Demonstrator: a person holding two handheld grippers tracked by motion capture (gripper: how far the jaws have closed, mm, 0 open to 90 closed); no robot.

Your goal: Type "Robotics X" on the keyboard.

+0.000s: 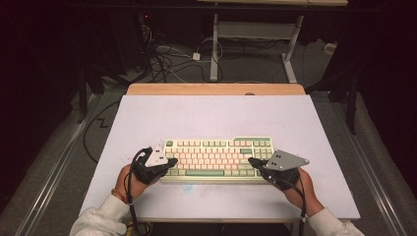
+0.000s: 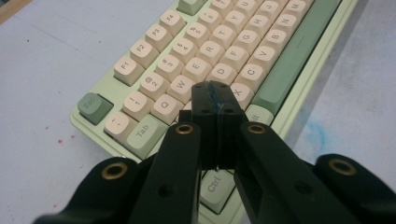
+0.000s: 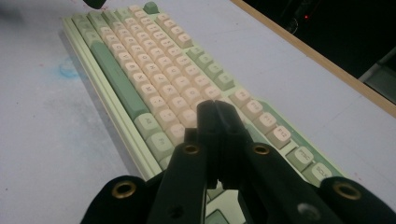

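Left gripper (image 2: 215, 95) and right gripper (image 3: 215, 112): jaws clenched, nothing between them, tips over opposite ends of the cream-and-green plastic keyboard (image 1: 216, 158). It lies near the front of the pale lavender matte table (image 1: 206, 115), faintly blue-stained. Dark room beyond; cables on grey floor (image 1: 172, 64). Key legends blurred at distance.

Keyboard (image 2: 224, 51) keys hidden beneath closed jaws — far end cut off.
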